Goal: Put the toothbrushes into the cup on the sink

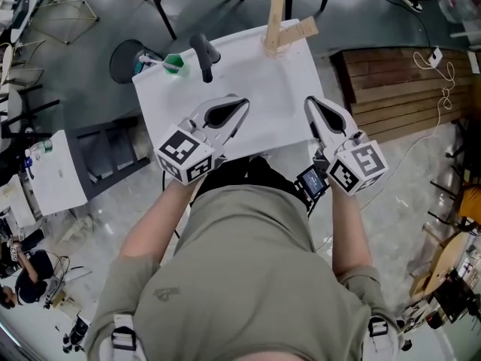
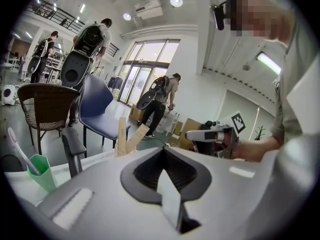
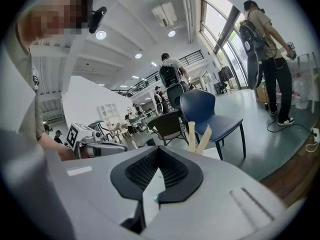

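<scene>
A green cup [image 1: 174, 64] stands at the far left of the white sink top [image 1: 263, 89], next to a black tap [image 1: 204, 56]. One white toothbrush [image 1: 152, 60] leans out of the cup; in the left gripper view the cup [image 2: 44, 172] holds that brush [image 2: 19, 150]. My left gripper [image 1: 239, 105] and right gripper [image 1: 311, 104] hover side by side over the near edge, well short of the cup. Both are shut with nothing between the jaws. The left gripper [image 2: 164, 150] and right gripper [image 3: 159, 152] show their black pads meeting.
A glass with flat wooden sticks [image 1: 282, 33] stands at the far right corner of the top. A blue chair [image 3: 210, 115] and a dark chair sit beyond it. A wooden pallet [image 1: 398, 85] lies on the floor to the right. People walk in the background.
</scene>
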The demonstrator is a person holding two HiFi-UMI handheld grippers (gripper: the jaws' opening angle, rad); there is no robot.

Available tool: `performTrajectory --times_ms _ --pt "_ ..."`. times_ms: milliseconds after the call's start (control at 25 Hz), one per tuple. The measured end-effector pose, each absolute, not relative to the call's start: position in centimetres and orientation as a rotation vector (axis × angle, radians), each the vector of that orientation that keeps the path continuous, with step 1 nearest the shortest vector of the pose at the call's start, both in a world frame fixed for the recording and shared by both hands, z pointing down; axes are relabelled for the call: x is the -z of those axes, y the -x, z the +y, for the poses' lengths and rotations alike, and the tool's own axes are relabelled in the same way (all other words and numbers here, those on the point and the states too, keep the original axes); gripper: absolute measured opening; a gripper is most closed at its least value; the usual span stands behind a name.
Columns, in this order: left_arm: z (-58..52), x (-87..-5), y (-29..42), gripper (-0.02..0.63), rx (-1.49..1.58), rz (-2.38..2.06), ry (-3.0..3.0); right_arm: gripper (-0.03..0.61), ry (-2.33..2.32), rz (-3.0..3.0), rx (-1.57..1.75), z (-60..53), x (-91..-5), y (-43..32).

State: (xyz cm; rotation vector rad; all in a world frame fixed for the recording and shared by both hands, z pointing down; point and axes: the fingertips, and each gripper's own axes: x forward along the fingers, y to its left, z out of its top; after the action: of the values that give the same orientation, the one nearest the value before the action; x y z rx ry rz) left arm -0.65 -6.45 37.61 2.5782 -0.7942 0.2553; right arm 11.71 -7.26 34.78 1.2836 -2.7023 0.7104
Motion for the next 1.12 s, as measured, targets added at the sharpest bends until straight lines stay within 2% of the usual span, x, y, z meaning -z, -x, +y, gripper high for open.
performTrajectory --times_ms 1120 --pt "-6.5 -37.6 0.2 0.005 -0.242 -0.756 -2.566 0.011 -1.206 -2.696 -0.728 -6.2 -35.7 -10.1"
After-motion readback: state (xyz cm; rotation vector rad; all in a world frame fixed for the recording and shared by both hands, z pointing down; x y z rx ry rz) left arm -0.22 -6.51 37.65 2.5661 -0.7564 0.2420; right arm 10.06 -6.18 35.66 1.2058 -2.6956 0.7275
